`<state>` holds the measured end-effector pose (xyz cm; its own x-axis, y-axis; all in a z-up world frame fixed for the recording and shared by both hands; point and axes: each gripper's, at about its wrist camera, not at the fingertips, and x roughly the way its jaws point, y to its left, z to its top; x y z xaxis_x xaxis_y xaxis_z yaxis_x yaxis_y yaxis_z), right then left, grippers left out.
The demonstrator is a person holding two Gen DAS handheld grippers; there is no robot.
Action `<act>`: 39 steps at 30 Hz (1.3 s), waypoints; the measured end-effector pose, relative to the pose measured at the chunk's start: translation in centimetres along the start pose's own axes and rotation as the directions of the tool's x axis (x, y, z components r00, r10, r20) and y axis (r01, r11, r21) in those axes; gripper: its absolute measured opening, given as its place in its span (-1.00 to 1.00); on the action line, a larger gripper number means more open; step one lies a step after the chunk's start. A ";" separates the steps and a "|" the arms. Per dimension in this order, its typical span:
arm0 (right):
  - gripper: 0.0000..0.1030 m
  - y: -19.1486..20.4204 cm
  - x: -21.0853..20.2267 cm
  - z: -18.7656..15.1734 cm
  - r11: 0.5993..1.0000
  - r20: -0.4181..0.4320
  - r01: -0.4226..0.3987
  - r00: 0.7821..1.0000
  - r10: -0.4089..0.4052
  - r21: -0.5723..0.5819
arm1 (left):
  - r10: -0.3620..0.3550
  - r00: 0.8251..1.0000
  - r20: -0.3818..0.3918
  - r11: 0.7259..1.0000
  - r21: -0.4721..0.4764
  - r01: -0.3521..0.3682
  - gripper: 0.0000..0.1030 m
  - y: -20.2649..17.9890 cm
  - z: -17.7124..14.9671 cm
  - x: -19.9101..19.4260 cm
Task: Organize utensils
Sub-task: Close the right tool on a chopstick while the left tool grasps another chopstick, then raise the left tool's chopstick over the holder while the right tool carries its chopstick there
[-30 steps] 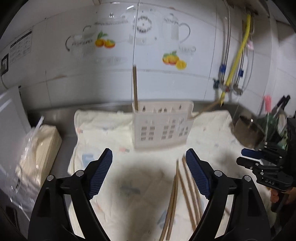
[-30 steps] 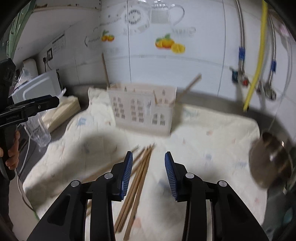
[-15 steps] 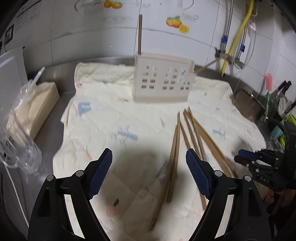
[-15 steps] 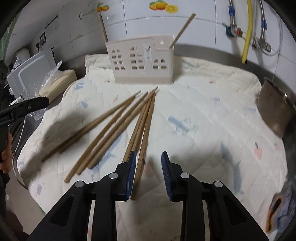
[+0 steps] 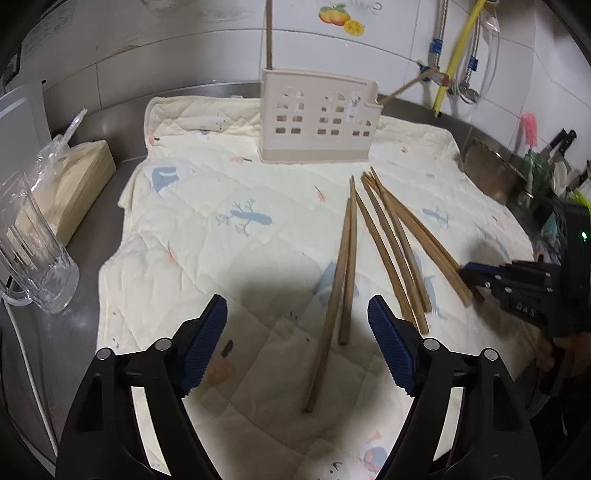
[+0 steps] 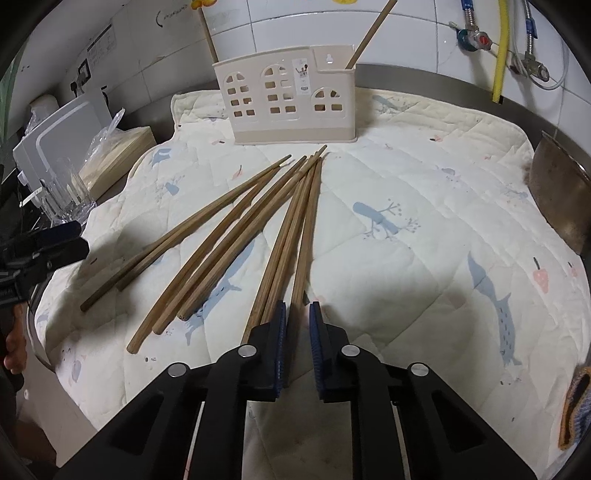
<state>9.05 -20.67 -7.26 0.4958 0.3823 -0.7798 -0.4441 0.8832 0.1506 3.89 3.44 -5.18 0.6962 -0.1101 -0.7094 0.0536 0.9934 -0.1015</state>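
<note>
Several wooden chopsticks (image 6: 236, 229) lie fanned out on a quilted cream cloth (image 6: 424, 206); they also show in the left wrist view (image 5: 384, 243). A beige house-shaped utensil holder (image 6: 291, 99) stands behind them with two chopsticks (image 6: 369, 33) upright in it; it also shows in the left wrist view (image 5: 317, 118). My right gripper (image 6: 297, 325) is low over the cloth, jaws narrowed around the near end of the rightmost chopstick (image 6: 308, 229), small gaps still showing. My left gripper (image 5: 295, 350) is wide open and empty above the cloth, left of a chopstick pair.
A glass mug (image 5: 33, 254) and a bagged box (image 5: 70, 184) stand left of the cloth. A metal bowl (image 6: 561, 199) sits at the right. Pipes and a yellow hose (image 6: 500, 48) run down the tiled wall. A white appliance (image 6: 59, 136) is at far left.
Both grippers have dropped lower and closer to the cloth. My right gripper's jaws have narrowed and come down around the end of the rightmost chopstick. My left gripper stays wide open.
</note>
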 end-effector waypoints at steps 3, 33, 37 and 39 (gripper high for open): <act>-0.78 0.0 0.3 -0.1 1.000 -0.005 -0.001 1.000 0.001 0.005 | -0.013 1.000 -0.020 1.000 0.025 0.014 0.30 -0.6 -0.5 0.5; -0.86 -0.8 0.5 -0.1 0.998 0.005 0.059 0.998 -0.059 -0.001 | 0.006 0.994 -0.112 0.993 0.114 0.007 -0.67 -1.9 -0.7 4.9; -0.87 -1.0 0.4 0.0 0.999 0.009 0.053 0.999 -0.053 0.004 | -0.007 0.993 -0.115 0.995 0.095 0.018 -0.83 -1.8 0.1 4.8; -0.87 -1.0 0.2 0.0 0.998 0.014 0.057 0.998 -0.058 0.004 | -0.013 0.994 -0.109 0.995 0.094 0.023 -0.85 -1.8 0.4 4.6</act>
<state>9.63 -21.48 -7.60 0.5308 0.3346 -0.7786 -0.4115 0.9049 0.1083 7.22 1.11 -7.98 0.6135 -0.1260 -0.7796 0.1367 0.9892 -0.0522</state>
